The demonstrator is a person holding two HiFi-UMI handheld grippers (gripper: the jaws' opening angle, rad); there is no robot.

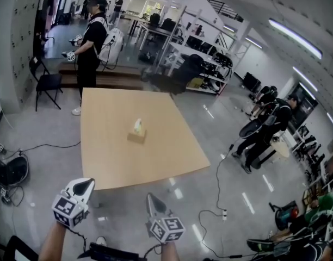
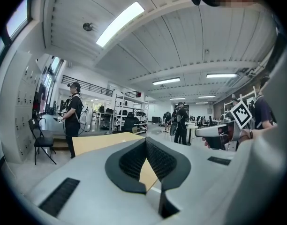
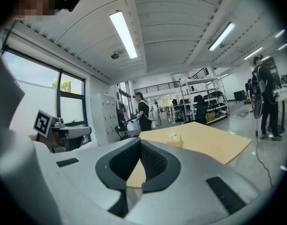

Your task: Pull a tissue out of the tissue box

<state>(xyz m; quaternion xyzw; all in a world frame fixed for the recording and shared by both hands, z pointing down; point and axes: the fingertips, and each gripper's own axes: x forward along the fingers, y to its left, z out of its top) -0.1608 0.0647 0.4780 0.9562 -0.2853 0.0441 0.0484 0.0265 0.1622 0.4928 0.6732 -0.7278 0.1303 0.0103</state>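
The left tool (image 1: 82, 187) hangs over the grey floor (image 1: 41, 162), short of the near edge of the desk (image 1: 101, 162). Its jaws are drawn fully together. In the left gripper view the dark ribbed pads (image 2: 132, 161) meet at their tips, with nothing between them and nothing touching them. Just to its right, the right tool (image 1: 153, 202) is closed the same way, its pads (image 3: 155, 163) tip to tip and empty. It too is over the floor on the near side of the desk. Both tools point toward the desk.

The tissue box (image 1: 136, 137) stands near the middle of the desk, well apart from both tools and farther off. It is a small tan box, close in colour to the desk top. A pale tissue (image 1: 137, 125) sticks up from its top in a crumpled tuft. In the right gripper view the box shows beyond the closed jaws and to their right, upright on the desk top. Past the desk's far left corner a person in black (image 1: 93, 37) stands near a dark chair (image 1: 47, 83).
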